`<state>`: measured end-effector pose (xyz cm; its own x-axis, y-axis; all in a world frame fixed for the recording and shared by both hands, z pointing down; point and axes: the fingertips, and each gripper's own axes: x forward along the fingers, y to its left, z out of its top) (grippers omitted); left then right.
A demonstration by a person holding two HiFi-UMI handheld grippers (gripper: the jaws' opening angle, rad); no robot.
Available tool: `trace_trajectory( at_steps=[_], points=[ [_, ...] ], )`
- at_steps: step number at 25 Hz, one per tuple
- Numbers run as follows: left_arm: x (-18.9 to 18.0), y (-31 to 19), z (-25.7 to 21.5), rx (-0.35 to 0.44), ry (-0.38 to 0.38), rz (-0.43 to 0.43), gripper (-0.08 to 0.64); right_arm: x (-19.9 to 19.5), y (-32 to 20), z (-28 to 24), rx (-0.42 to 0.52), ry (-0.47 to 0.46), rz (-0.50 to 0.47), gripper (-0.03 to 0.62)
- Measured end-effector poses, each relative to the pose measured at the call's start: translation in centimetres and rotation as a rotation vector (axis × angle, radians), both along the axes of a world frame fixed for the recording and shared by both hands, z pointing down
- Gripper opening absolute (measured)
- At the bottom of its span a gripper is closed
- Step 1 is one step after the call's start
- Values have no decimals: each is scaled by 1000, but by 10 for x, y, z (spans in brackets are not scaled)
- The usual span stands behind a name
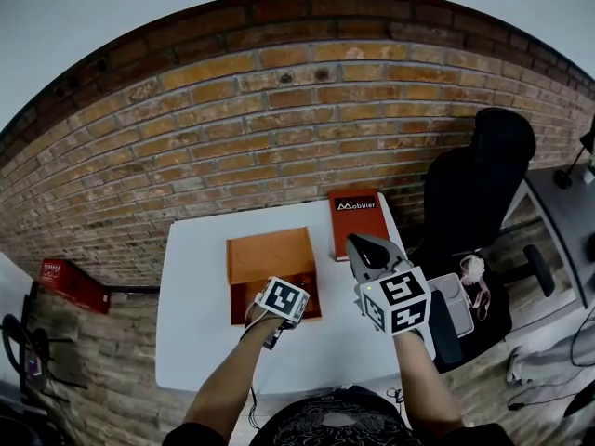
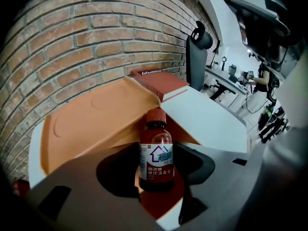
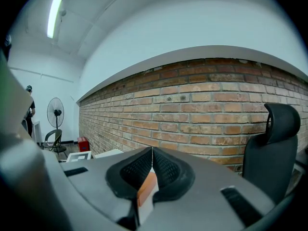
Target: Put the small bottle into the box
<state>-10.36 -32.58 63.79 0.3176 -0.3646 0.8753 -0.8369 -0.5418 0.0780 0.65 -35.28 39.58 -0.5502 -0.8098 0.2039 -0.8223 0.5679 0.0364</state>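
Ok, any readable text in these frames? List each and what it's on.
"Mobilier": on the flat red box.
"碘伏消毒液", as best I can tell: on the small bottle label; the finer print is blurred.
White print on the red case at far left: too small to read.

A red book (image 1: pixel 354 214) lies on the white table (image 1: pixel 195 323).

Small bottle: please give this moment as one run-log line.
small bottle upright in box | left gripper shut on it | right gripper shut
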Motion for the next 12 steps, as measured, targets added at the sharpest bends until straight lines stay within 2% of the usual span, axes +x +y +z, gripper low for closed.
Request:
trace_trajectory(
  at_steps=[5,8,12],
  points=[
    [1,9,16,-115,-21,-4,233,5,0,2,-2,2,11,21],
    [-1,4,24,-133,-36,-9,233,8,-2,2,-1,3,18,21],
    [5,4,27,-159,-18,12,233,8,-3,5,-8,7,22,21]
  ],
)
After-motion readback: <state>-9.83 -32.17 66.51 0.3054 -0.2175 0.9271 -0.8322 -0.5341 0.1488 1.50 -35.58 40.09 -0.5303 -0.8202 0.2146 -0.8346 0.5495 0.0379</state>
